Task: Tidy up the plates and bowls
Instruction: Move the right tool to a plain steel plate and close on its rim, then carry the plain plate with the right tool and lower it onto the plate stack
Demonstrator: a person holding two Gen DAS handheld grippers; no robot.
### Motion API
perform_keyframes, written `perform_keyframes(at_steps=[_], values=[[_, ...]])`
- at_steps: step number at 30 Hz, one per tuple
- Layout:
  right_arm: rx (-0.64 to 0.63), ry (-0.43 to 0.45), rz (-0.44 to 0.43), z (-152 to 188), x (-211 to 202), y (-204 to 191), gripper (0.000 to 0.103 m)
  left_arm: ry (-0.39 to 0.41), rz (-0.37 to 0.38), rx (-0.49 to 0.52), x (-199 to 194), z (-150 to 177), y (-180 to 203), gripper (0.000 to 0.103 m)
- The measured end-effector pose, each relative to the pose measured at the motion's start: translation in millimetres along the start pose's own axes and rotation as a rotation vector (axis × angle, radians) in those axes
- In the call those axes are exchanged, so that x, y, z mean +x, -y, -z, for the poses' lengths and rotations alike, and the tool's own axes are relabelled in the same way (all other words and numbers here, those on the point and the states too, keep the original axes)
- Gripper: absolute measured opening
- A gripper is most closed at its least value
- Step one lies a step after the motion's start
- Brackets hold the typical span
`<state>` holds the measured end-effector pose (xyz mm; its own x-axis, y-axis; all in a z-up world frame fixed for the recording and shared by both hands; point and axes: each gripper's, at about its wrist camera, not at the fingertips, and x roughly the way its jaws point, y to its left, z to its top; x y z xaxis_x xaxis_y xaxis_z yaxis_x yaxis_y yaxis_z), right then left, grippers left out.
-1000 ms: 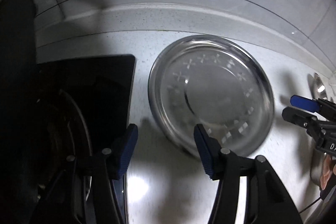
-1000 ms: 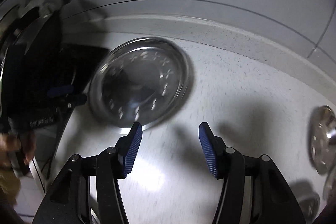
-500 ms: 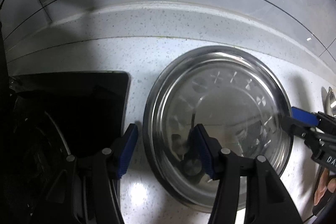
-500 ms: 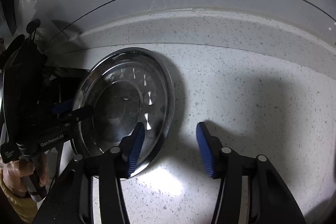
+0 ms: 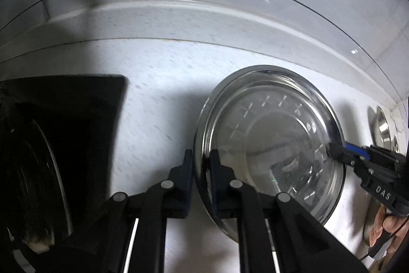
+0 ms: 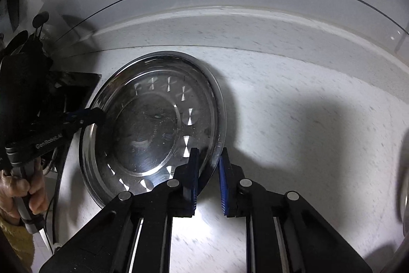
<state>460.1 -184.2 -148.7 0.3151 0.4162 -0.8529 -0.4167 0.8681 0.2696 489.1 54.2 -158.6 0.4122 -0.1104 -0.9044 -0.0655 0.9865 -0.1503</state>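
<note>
Both grippers have closed in on the steel plate since a second ago, when each hung apart from it with its jaws spread. Left gripper now pinches the plate's left rim, one blue pad outside the rim and one inside; its jaws have just been closing, rim between them. Right gripper does the same on the opposite rim, jaws likewise just closed with the rim edge between the pads (a narrow gap still shows beside the right-hand pad, so contact on that side is hard to confirm). Plate sits on the white speckled counter, just beside the black cooktop, near the raised backsplash; whether its base has left the counter I cannot tell. Left-wrist view also shows the right gripper reaching in at the plate's far rim, with a hand on its handle. Two smaller steel dishes lie at the far right by the wall.
</note>
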Motion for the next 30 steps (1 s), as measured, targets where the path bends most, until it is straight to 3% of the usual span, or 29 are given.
perform_keyframes(at_steps=[8,15,22,30], values=[[-0.006,0.020,0.068,26,-42,1,0.013,0.032,0.071,0.032,-41,28,10,0.010],[-0.017,0.034,0.072,62,-80,-10,0.013,0.037,0.107,0.045,-91,71,27,0.010],[-0.036,0.046,0.041,112,-118,-37,0.013,0.024,0.144,0.014,-140,140,13,0.010],[-0.072,0.025,-0.052,170,-137,-85,0.013,0.005,0.182,-0.032,-197,220,-24,0.010]])
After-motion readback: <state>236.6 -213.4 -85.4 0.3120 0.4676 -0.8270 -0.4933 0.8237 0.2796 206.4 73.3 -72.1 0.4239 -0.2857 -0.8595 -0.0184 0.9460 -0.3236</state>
